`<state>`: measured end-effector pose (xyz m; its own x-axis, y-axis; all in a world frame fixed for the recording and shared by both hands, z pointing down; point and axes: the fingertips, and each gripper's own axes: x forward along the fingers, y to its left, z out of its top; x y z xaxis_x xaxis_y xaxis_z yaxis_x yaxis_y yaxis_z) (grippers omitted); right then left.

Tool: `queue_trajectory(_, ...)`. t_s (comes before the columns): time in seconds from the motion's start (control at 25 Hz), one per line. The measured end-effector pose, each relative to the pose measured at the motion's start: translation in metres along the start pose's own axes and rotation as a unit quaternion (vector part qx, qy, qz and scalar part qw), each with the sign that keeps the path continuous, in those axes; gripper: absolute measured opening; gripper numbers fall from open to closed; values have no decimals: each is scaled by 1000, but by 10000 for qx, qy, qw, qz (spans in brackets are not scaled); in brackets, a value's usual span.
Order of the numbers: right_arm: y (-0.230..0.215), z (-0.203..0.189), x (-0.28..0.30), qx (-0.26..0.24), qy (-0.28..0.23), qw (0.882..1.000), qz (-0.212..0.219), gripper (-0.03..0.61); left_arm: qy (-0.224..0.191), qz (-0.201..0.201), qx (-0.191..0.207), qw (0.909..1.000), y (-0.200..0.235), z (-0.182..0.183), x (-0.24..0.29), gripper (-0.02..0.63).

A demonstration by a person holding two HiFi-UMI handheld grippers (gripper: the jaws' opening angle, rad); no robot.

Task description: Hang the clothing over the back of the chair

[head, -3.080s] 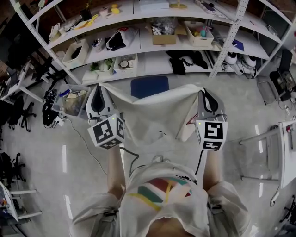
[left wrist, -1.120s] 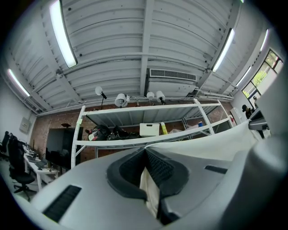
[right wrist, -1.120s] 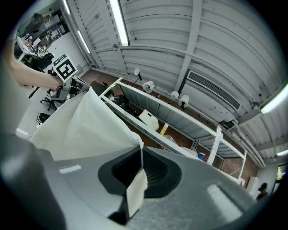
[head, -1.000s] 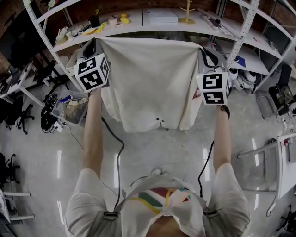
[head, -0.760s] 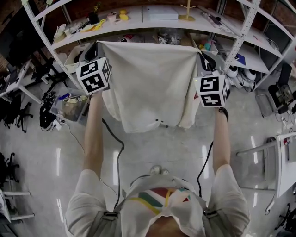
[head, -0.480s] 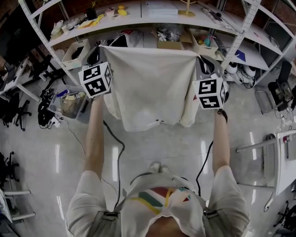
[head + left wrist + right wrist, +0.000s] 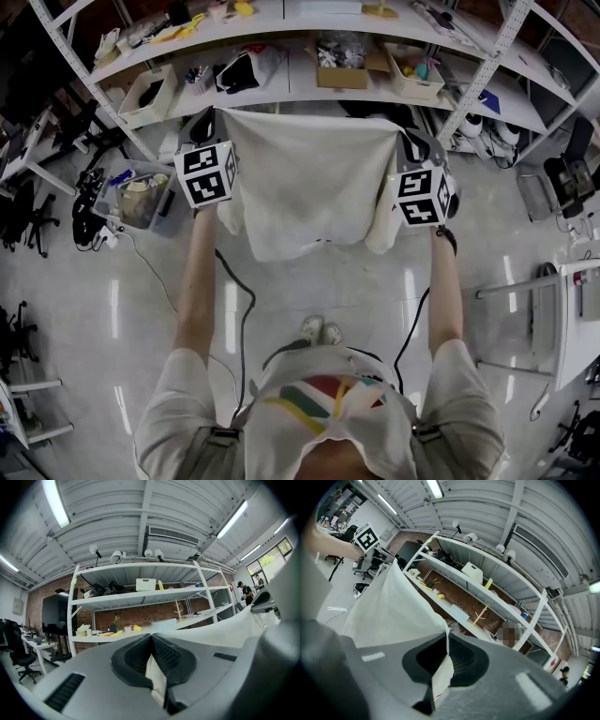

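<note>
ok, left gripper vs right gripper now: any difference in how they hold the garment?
The left gripper pinches the upper left corner of the garment; the right gripper pinches its upper right corner. In the head view the left gripper sits slightly higher than the right gripper, so the top edge slopes a little. Shared: both are shut on cloth and hold the garment spread in front of the shelving.

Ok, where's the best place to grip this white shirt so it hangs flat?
By its two top corners, one from each outer side. The shirt hangs spread and flat below a taut top edge, as the left gripper and right gripper hold it, each shut on a corner.
</note>
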<state>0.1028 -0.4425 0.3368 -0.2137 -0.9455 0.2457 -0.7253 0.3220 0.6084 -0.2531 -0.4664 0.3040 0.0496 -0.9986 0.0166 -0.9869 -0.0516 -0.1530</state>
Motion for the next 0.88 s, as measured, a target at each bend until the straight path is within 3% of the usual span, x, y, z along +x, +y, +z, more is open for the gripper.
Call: queue_trajectory(0.88, 93, -113, 34, 54, 1171, 9892, 883, 11, 1358, -181, -28, 9906, -19, -159, 1, 12)
